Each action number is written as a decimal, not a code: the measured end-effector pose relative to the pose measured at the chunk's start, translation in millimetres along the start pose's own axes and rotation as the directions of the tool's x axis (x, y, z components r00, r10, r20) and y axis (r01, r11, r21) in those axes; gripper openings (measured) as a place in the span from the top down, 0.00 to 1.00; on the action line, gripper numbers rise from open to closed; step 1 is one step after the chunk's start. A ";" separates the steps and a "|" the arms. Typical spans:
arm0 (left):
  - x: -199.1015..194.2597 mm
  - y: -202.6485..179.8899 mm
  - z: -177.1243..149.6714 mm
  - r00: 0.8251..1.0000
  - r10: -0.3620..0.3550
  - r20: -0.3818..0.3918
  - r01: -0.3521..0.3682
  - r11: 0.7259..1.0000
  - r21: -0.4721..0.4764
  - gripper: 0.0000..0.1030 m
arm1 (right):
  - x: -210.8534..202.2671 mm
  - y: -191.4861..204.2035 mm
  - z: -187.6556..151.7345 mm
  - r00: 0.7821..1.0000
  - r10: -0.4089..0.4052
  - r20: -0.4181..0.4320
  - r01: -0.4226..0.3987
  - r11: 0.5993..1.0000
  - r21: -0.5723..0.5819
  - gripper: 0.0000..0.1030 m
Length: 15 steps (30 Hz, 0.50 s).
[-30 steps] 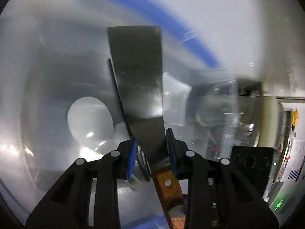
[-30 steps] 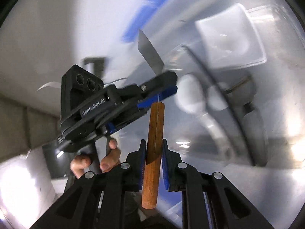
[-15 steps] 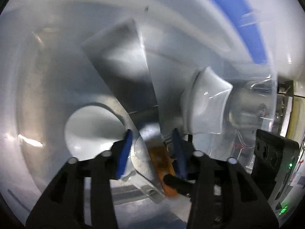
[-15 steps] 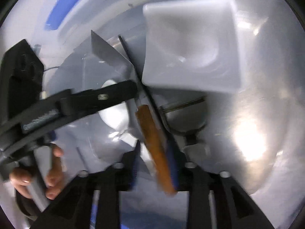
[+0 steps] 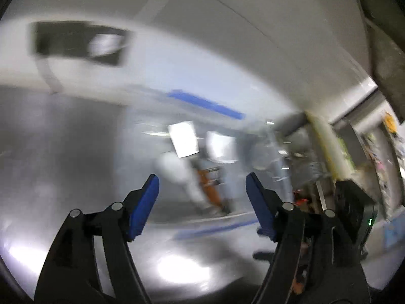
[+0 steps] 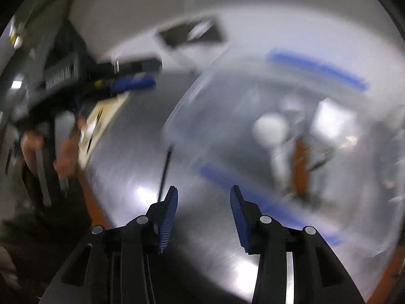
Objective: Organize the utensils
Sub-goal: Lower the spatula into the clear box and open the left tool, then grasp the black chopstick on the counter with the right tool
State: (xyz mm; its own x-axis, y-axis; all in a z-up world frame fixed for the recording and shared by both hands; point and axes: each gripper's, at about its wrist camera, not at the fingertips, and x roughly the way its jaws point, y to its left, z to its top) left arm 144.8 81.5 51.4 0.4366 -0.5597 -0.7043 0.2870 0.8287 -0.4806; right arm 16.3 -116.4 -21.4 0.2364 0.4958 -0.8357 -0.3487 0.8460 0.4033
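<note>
Both views are blurred by motion. The wooden-handled cleaver [image 5: 210, 190] lies in the clear plastic bin [image 6: 202, 116] among white spoons [image 5: 174, 169] and a white square dish [image 5: 220, 147]. In the right wrist view its brown handle [image 6: 300, 167] shows beside a white spoon [image 6: 270, 129]. My left gripper [image 5: 202, 192] hangs well back from the bin, its jaws opening with nothing between them. My right gripper [image 6: 203, 200] is above the steel table in front of the bin, jaws opening and empty. The left gripper [image 6: 131, 83] and the hand [image 6: 65, 157] holding it appear at the left of the right wrist view.
The bin has blue handles [image 6: 319, 68] and stands on a shiny steel table [image 6: 141, 182]. A thin dark utensil [image 6: 164, 172] lies on the table beside the bin. A black mat [image 5: 78, 43] sits at the far side. Cluttered shelving [image 5: 367, 152] is at the right.
Both grippers held the cleaver over the bin, lowered it in and let go. They have since opened and pulled up and away; the cleaver rests among the spoons.
</note>
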 end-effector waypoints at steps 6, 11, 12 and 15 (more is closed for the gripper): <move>-16.5 114.9 -82.5 0.965 0.248 -0.084 -0.261 0.931 -0.253 0.33 | 113.6 61.5 -35.5 0.971 -0.116 -0.208 0.097 0.990 -0.100 0.57; -22.6 166.5 -132.1 0.945 0.296 -0.138 -0.327 0.862 -0.389 0.33 | 162.5 101.6 -45.2 0.942 -0.234 -0.242 0.183 0.959 -0.215 0.57; -23.0 169.9 -136.0 0.946 0.293 -0.140 -0.325 0.859 -0.396 0.33 | 169.8 110.2 -45.2 0.939 -0.239 -0.247 0.184 0.957 -0.226 0.57; -25.9 176.4 -144.3 0.952 0.273 -0.142 -0.307 0.858 -0.411 0.33 | 182.2 130.6 -43.4 0.934 -0.260 -0.246 0.195 0.946 -0.260 0.57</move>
State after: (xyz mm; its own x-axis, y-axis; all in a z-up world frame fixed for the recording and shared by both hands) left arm 61.1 241.1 -90.5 0.3724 -0.3077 -0.8756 -0.2383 0.8801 -0.4107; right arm -25.6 75.9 -137.1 0.0886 0.1943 -0.9769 -0.5197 0.8457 0.1211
